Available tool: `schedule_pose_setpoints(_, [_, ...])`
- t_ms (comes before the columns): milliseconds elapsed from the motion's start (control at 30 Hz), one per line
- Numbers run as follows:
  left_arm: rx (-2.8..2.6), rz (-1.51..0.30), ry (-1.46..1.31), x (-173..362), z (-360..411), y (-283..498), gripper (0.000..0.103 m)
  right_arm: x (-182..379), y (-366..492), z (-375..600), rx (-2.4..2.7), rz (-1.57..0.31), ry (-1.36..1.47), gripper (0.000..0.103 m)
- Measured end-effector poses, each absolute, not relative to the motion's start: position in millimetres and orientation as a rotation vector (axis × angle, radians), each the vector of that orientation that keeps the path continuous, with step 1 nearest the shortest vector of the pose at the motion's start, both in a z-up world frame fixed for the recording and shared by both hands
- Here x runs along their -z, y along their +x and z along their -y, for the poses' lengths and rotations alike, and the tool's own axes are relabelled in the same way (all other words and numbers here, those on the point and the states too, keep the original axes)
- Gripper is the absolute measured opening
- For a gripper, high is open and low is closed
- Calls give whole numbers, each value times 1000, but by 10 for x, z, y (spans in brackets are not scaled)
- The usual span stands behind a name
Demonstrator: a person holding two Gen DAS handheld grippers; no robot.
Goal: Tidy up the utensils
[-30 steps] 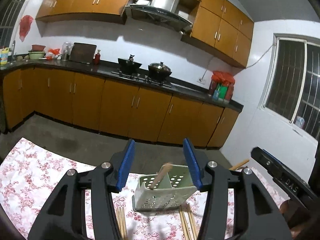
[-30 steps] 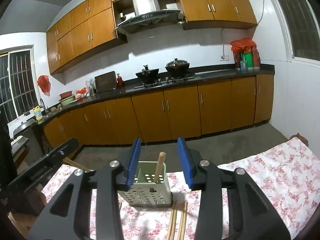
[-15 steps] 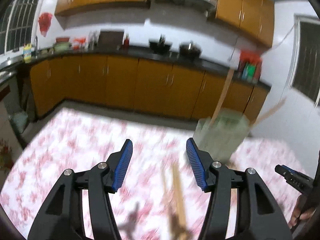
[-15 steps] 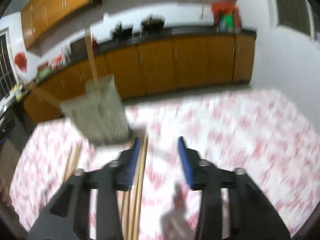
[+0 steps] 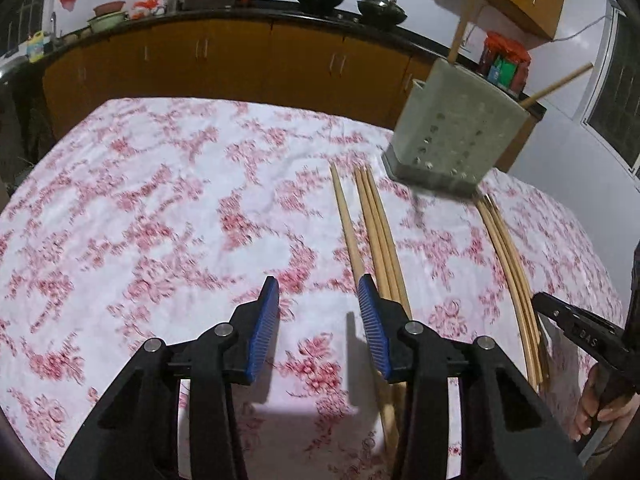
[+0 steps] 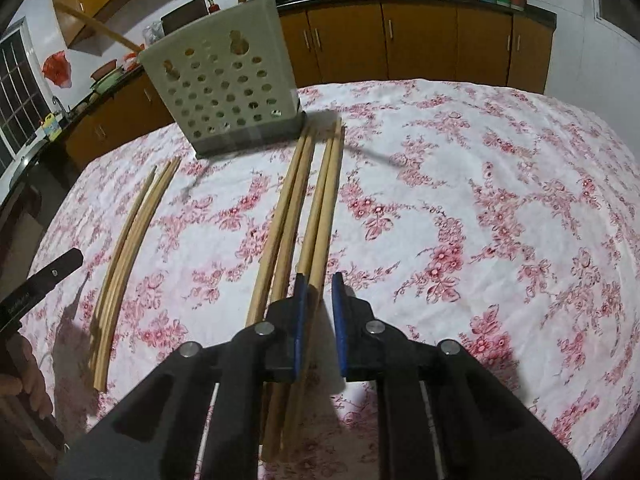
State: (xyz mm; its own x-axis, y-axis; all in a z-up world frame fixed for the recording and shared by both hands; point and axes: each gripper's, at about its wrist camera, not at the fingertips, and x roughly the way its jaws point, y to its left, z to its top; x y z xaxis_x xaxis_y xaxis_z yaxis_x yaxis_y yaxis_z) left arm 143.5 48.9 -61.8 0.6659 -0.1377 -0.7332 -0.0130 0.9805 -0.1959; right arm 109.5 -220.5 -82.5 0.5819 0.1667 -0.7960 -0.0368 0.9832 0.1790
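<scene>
A pale perforated utensil holder (image 5: 452, 140) (image 6: 228, 92) stands at the table's far side with two wooden sticks in it. Loose wooden chopsticks (image 5: 376, 232) (image 6: 288, 216) lie in rows on the floral cloth in front of it. My left gripper (image 5: 318, 308) hovers low over bare cloth, its jaws closing with nothing between them; the nearest chopsticks run under its right finger. My right gripper (image 6: 319, 308) has its jaws closing to a narrow gap around the near end of the rightmost chopstick (image 6: 324, 200). Cloth still shows beside that chopstick.
A further bundle of chopsticks (image 5: 508, 256) (image 6: 128, 240) lies between the two grippers. A hand (image 5: 596, 408) holds the other gripper at the frame's edge. A floral tablecloth (image 5: 160, 208) covers the table. Orange cabinets (image 5: 240, 60) stand behind it.
Both grippers have sunk and tipped down from facing the kitchen to looking onto the table. The right jaws have narrowed around a chopstick's end. The left jaws have narrowed slightly.
</scene>
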Motion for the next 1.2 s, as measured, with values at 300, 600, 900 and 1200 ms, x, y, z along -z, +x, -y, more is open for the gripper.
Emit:
schedule_pose_setpoints(300, [134, -880, -192, 712, -347, 1417, 28, 825, 1138, 2370, 3, -928, 133, 8])
schedule_pose_setpoints(600, [154, -910, -128, 785, -216, 1405, 23, 836, 1121, 2489, 24, -926, 137, 8])
schedule_pose_setpoints(900, [123, -911, -68, 801, -142, 1414, 12, 831, 1072, 2400, 17, -917, 84, 13])
schedule_pose_setpoints(1200, [103, -910, -42, 813, -178, 1502, 8, 835, 1109, 2268, -2, -909, 29, 8])
